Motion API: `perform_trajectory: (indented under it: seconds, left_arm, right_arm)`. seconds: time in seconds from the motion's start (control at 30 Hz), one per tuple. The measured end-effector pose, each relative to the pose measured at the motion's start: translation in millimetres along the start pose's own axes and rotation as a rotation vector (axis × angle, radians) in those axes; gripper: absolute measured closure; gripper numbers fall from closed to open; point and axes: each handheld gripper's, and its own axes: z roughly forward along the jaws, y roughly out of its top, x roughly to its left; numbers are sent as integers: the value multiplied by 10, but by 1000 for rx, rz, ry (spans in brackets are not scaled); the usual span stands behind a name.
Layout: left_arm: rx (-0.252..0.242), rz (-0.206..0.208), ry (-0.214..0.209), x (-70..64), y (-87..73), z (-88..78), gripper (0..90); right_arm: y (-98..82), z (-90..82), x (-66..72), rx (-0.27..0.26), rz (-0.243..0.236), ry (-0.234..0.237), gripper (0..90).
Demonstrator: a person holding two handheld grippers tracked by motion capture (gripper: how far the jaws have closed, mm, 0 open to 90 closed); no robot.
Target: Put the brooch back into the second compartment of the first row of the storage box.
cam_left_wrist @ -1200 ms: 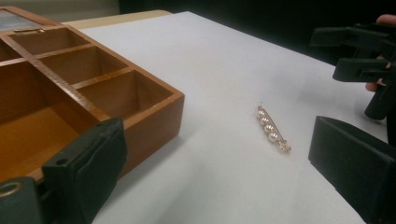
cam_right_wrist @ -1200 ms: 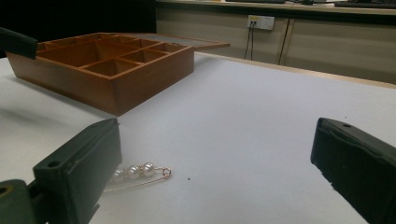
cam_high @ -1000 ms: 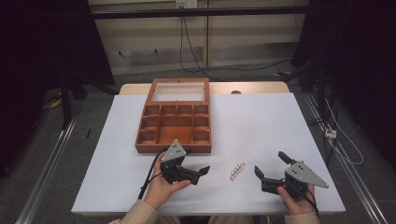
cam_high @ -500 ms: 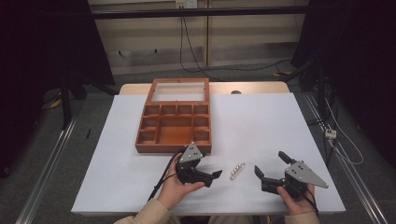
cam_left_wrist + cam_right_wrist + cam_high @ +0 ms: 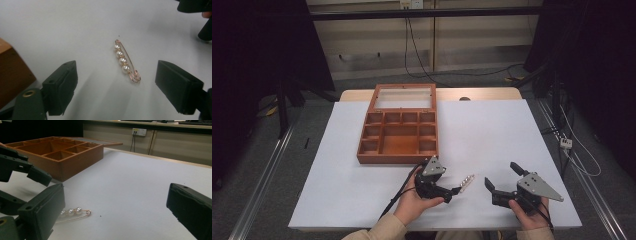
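Observation:
A gold pin with several pearls [image 5: 467,182] lies flat on the white table, between my two grippers. In the left gripper view the pin [image 5: 126,61] lies between and a little ahead of the open jaws, untouched. My left gripper [image 5: 453,193] points right at it, just short of its near end. Its jaws have just been closing a little, with the pads clear of the pin. My right gripper [image 5: 502,175] rests to the right of the pin, open wide with nothing between its jaws. In the right gripper view the pin [image 5: 75,212] sits low at the left.
A brown wooden box [image 5: 398,135] with several compartments and an open glass lid stands behind the left gripper, its front wall [image 5: 75,165] close by. White table [image 5: 492,130] stretches free to the right and back.
My left gripper has slid right from the box's front to the pin's near end. Its jaws look slightly narrower. The right gripper has kept still.

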Motion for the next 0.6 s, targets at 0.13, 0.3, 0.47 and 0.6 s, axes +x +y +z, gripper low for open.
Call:
perform_trajectory:
  seconds: [0.13, 0.3, 0.47, 0.6]
  left_arm:
    - [23, 8, -13, -43, -4, 74, 237]
    - [68, 35, -12, -69, 11, 134, 300]
    - [107, 39, -31, -95, 37, 183, 398]
    - [109, 59, -32, -123, 49, 224, 446]
  right_arm:
    - [-1, -4, -4, -2, -2, -2, 12]
    - [-2, -10, -4, -1, -3, -4, 11]
    - [-5, -3, -2, 1, -1, -2, 11]
    - [-6, -3, -3, 1, -3, -1, 12]
